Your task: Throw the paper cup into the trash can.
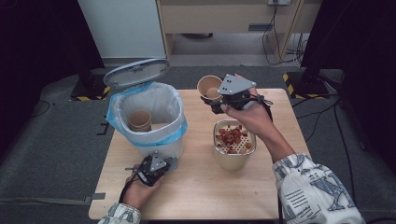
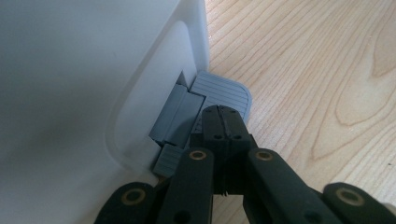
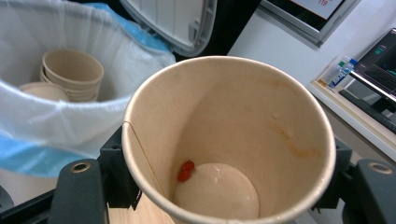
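A brown paper cup [image 1: 209, 87] hangs tilted over the table's far side, with my right gripper [image 1: 219, 100] shut on it. In the right gripper view the cup [image 3: 229, 116] sits between the jaws of that gripper [image 3: 226, 175], and a couple of red bits [image 3: 185, 171] stick near its bottom. My left gripper [image 1: 156, 164] is shut, and its tips [image 2: 224, 114] rest on the grey pedal [image 2: 224, 91] at the foot of the white bin [image 1: 149, 107]. The bin's lid [image 1: 135, 72] stands open. Stacked paper cups [image 1: 140, 120] lie inside the blue-lined bag.
A beige container with a perforated insert [image 1: 233, 140] holding red scraps stands on the wooden table [image 1: 201, 186], right of the bin. The stacked cups [image 3: 72, 72] and the lid [image 3: 173, 18] lie just beyond the held cup. Cables run over the floor behind.
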`<action>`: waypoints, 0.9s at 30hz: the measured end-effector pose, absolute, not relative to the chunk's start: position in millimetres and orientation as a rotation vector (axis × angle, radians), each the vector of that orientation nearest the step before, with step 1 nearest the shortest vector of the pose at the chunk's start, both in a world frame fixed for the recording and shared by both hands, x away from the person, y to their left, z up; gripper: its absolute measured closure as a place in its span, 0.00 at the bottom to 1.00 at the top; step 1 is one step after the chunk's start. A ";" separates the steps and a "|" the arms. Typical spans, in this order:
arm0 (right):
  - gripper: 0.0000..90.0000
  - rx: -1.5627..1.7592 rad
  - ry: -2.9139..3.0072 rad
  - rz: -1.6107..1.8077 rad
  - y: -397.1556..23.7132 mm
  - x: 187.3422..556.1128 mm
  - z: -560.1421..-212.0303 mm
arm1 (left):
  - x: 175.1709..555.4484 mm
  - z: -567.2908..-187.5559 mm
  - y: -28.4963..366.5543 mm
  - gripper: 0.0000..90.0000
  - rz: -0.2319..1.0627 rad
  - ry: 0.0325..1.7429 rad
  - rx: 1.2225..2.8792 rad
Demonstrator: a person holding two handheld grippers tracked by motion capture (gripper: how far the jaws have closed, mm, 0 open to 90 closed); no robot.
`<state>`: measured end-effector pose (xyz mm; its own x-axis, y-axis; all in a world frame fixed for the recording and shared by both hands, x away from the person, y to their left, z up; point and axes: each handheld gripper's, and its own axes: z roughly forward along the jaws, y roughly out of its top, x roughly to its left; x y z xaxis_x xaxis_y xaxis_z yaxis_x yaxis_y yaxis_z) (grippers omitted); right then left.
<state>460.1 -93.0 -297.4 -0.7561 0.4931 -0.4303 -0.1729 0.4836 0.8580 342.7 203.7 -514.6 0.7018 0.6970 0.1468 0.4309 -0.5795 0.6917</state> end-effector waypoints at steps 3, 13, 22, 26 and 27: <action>0.32 0.262 2.077 1.316 -88.7 461.3 -294.6 | 342.5 -514.7 203.5 1.00 0.541 0.859 2.265; 0.32 0.265 2.105 1.361 -72.6 466.2 -286.1 | 342.0 -514.8 203.0 1.00 0.547 0.860 2.267; 0.32 0.285 2.139 1.427 -55.8 469.7 -277.2 | 341.6 -514.9 202.9 1.00 0.550 0.857 2.267; 0.32 0.291 2.161 1.452 -46.1 471.0 -276.3 | 341.6 -514.9 202.8 1.00 0.552 0.856 2.267; 0.32 0.293 2.165 1.460 -43.5 471.1 -276.1 | 341.5 -514.9 202.7 1.00 0.552 0.856 2.267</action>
<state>471.1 -43.5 -276.1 -0.8476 0.4449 -0.2893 -0.1013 0.3995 0.9111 341.5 202.7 -514.9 0.6989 0.6986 0.1531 0.4275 -0.5797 0.6937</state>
